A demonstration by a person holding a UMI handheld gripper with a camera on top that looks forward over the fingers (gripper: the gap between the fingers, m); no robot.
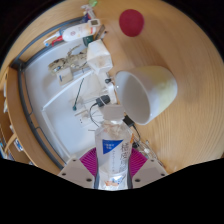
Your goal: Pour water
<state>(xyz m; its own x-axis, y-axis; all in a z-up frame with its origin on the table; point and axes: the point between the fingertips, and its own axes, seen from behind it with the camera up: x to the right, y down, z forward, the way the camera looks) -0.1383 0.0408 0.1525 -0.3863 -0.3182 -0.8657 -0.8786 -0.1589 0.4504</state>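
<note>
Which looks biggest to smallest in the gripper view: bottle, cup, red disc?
1. Cup
2. Bottle, though it sits between the gripper fingers nearest the camera, so its rank against the cup is unsure
3. Red disc, farthest away

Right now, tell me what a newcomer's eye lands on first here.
The clear plastic water bottle with a blue-and-white label stands out first, held upright between the tool's pink-padded fingers. Just beyond it, a white paper cup lies tipped on the round wooden table, mouth facing the bottle. Farther off, a small red disc rests on the wood.
</note>
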